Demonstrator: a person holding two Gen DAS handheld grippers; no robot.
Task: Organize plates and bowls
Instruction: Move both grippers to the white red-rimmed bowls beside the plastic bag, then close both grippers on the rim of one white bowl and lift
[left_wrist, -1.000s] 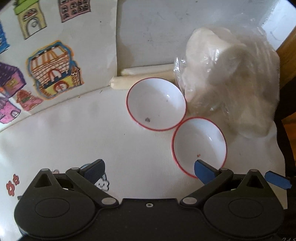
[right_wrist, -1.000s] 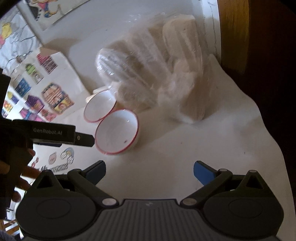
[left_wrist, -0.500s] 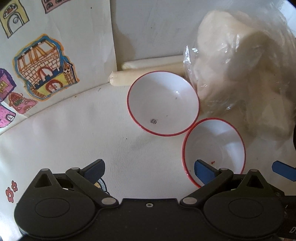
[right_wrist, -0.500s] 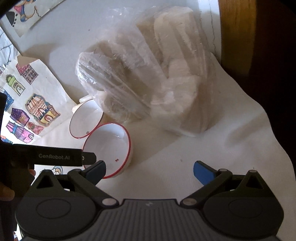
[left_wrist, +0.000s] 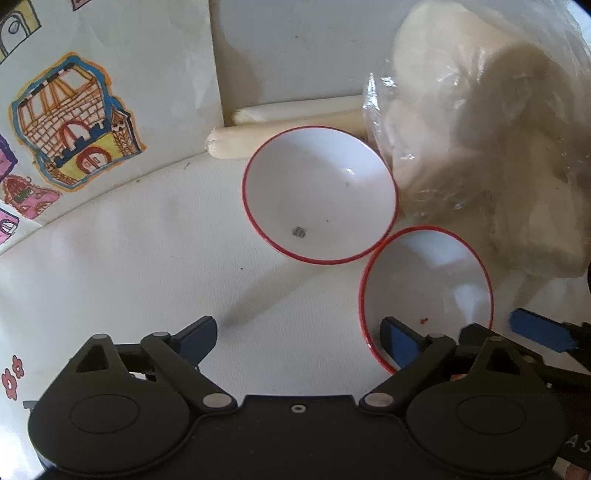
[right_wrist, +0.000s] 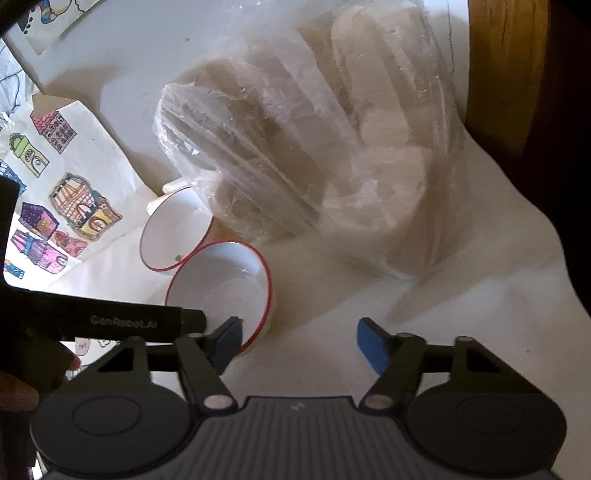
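Two white bowls with red rims stand side by side on the white tablecloth. The far bowl (left_wrist: 319, 194) (right_wrist: 173, 238) is against the plastic bag. The near bowl (left_wrist: 424, 291) (right_wrist: 221, 286) touches it. My left gripper (left_wrist: 299, 334) is open, its right finger over the near bowl's front rim. My right gripper (right_wrist: 301, 341) is open; its left finger sits at the near bowl's near rim, and its right finger hangs over bare cloth. A blue fingertip of the right gripper shows in the left wrist view (left_wrist: 539, 330).
A large clear plastic bag (right_wrist: 314, 147) (left_wrist: 480, 140) of pale food stands behind the bowls. Two pale rolls (left_wrist: 280, 127) lie by the wall. Children's drawings (left_wrist: 70, 122) hang at the left. A wooden edge (right_wrist: 498, 66) is at the far right.
Both grippers have moved forward toward the bowls. The right gripper's left finger has reached the near bowl's rim. The bowls have not moved.
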